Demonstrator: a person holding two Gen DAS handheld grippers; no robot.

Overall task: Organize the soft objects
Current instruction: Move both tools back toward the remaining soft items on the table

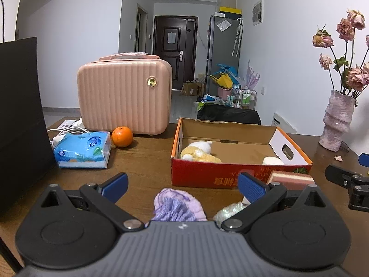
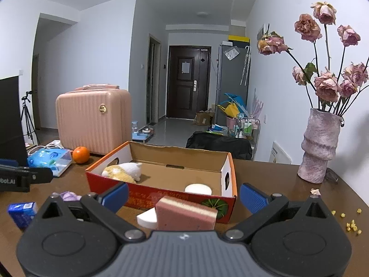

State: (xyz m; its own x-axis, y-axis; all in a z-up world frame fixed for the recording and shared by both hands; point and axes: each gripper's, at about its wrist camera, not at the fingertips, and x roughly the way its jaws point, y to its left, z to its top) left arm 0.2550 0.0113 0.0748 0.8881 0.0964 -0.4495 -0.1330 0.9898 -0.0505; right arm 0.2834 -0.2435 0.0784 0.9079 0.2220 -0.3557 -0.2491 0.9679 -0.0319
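An open cardboard box (image 1: 233, 175) (image 2: 161, 190) stands on the brown table, holding a yellow-white plush toy (image 1: 198, 153) (image 2: 124, 172) and a white round sponge (image 1: 273, 161) (image 2: 198, 188). My left gripper (image 1: 182, 185) is open above a purple knitted cloth (image 1: 177, 206) (image 2: 68, 195), with a pale shiny bundle (image 1: 230, 210) beside it. My right gripper (image 2: 183, 196) is open over a pink sponge block (image 2: 184, 214) (image 1: 290, 180) and a white wedge sponge (image 2: 147, 219) in front of the box.
A pink suitcase (image 1: 124, 94) (image 2: 92, 120), an orange (image 1: 122, 136) (image 2: 80, 154) and a blue tissue pack (image 1: 83, 150) (image 2: 49, 159) sit at the back left. A vase of dried roses (image 2: 319, 147) (image 1: 337, 120) stands at the right. A small blue packet (image 2: 22, 214) lies left.
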